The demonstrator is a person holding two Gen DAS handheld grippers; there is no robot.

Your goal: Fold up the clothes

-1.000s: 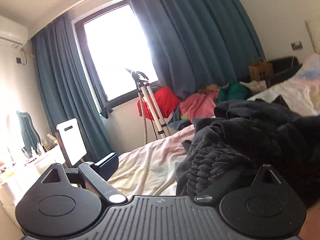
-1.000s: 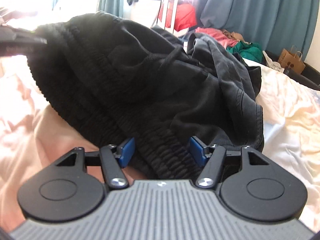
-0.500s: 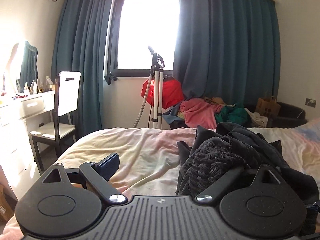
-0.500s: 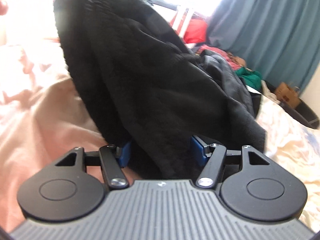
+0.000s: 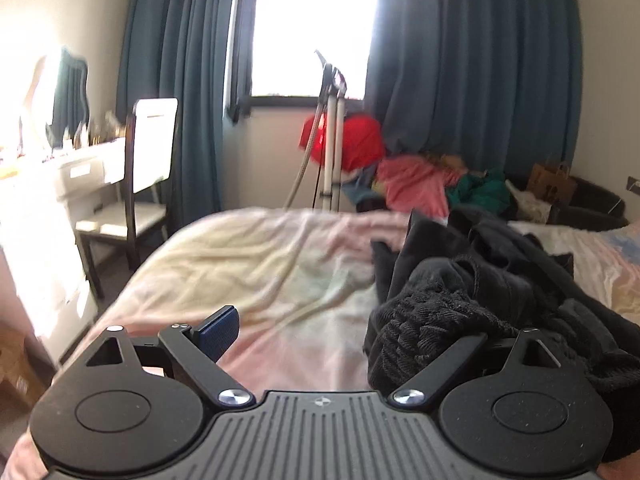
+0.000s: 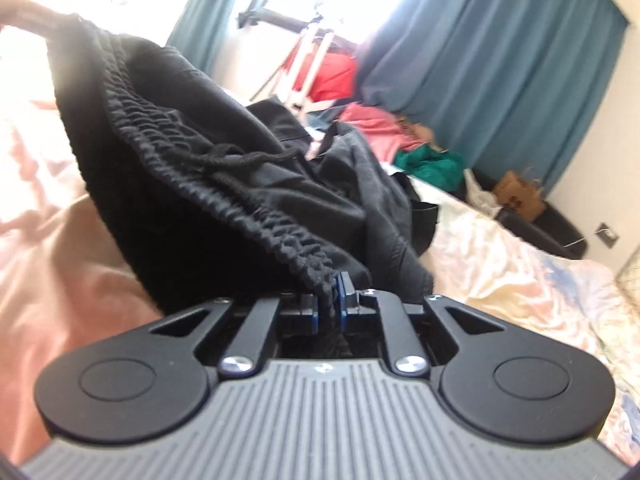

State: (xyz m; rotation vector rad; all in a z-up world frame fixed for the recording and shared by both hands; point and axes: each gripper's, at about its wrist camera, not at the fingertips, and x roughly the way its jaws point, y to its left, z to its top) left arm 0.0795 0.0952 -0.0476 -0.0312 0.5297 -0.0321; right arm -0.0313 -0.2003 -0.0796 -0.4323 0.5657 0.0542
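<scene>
Because the black soft cloth pants with the crinkly stretchy waistband (image 6: 224, 168) are floppy and light, they will sag and bunch wherever you let go, so you should hold them by the thick waistband, which looks like the best place to pinch. They will not break, but thin cloth could slip out of a loose pinch.

Your right gripper (image 6: 329, 307) is closing, and its blue pads are pinching the waistband edge between them, at about 6 o'clock in the right view. From there the waistband runs up toward 10 o'clock, where its far end is lifted, but you cannot tell what holds it.

Your left gripper (image 5: 352, 332) has one blue pad standing wide at 7 o'clock in the left view. The other finger is hidden under the ribbed black cloth at 4 o'clock, so you cannot tell if it pinches anything.

The pants look dark, wrinkled and heaped, with a thin black drawstring (image 6: 240, 158) hanging loose. They rest on the pale pink and yellow bed sheet (image 5: 256, 272), still not laid flat.
</scene>
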